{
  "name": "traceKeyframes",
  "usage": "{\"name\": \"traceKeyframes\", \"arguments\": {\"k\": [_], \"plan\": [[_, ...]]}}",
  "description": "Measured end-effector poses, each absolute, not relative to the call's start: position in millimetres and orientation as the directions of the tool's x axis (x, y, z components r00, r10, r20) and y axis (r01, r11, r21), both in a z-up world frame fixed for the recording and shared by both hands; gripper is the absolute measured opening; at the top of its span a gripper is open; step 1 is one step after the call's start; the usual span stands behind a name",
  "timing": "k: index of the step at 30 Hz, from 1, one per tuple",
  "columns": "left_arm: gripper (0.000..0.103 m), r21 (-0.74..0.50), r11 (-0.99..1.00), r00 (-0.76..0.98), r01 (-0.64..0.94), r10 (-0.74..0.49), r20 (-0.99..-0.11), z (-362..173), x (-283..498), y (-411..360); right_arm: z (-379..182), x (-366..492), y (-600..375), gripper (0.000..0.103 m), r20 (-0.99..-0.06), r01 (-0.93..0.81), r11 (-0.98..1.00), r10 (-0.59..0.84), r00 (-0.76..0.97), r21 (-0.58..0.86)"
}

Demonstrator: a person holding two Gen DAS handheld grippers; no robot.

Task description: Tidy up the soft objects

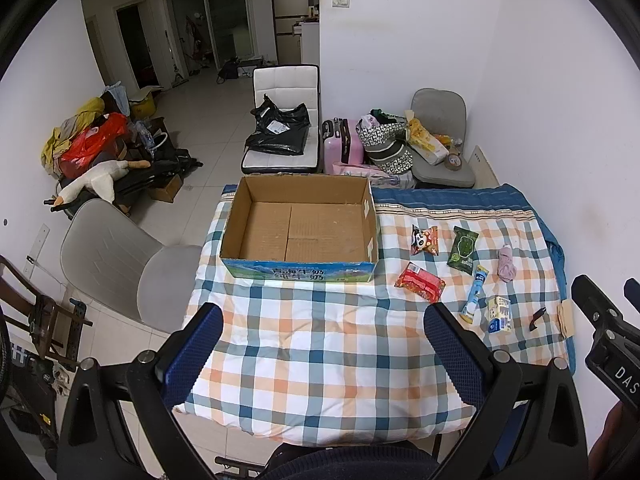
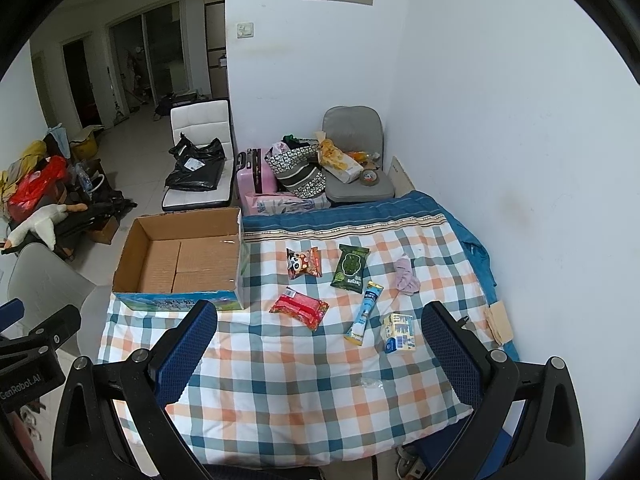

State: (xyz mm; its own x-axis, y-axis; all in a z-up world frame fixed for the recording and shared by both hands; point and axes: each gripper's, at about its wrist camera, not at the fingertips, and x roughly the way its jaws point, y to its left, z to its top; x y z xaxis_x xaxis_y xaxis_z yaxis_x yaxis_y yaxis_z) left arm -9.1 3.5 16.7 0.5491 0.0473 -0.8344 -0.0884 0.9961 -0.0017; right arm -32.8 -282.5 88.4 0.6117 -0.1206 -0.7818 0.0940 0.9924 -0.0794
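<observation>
Both tongs, left (image 1: pixel 324 344) and right (image 2: pixel 316 344), hang spread wide and empty above the table's (image 1: pixel 320 380) near edge, so nothing is packed yet. Packets (image 2: pixel 299 306) and a pink cloth (image 2: pixel 406 276) lie right of the empty box (image 1: pixel 300 228) at the far-left corner, probably their bin.

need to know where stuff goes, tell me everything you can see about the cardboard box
The cardboard box is a shallow open-topped tray of brown corrugated card. Its outer front wall is printed blue and green with white lettering. Nothing lies inside; the folded bottom flaps show. It sits flat on the checked quilt at the table's far left corner, apart from the packets.
</observation>
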Motion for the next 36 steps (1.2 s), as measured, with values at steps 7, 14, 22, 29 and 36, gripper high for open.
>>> {"name": "traceKeyframes", "arguments": {"k": [7, 14, 22, 29, 36], "plan": [[0.103, -0.002, 0.996, 0.551, -0.089, 0.048, -0.833, 16.1, -9.4, 3.4, 88.5, -31.9, -282.3, 0.103, -0.782, 0.096, 0.992, -0.121, 0.612, -0.079], [0.103, 0.0, 0.996, 0.55, -0.09, 0.05, -0.833, 16.5, -10.1, 4.1, 89.7, -29.6, -281.0, 0.103, -0.778, 0.096, 0.992, -0.12, 0.617, -0.077], [0.103, -0.009, 0.996, 0.542, -0.089, 0.042, -0.839, 14.6, -10.6, 4.7, 88.5, -15.7, -277.1, 0.103, -0.784, 0.097, 0.993, -0.111, 0.611, -0.065], [0.103, -0.061, 0.997, 0.515, -0.05, -0.027, -0.857, -13.8, 29.5, -15.2, 56.3, 24.9, -316.4, 0.103, -0.824, 0.168, 0.985, -0.12, 0.553, -0.031], [0.103, -0.066, 0.997, 0.39, 0.051, -0.081, -0.917, -92.0, 134.6, -74.3, -29.7, 95.9, -393.0, 0.103, -0.91, 0.251, 0.966, -0.052, 0.41, 0.058]]}}
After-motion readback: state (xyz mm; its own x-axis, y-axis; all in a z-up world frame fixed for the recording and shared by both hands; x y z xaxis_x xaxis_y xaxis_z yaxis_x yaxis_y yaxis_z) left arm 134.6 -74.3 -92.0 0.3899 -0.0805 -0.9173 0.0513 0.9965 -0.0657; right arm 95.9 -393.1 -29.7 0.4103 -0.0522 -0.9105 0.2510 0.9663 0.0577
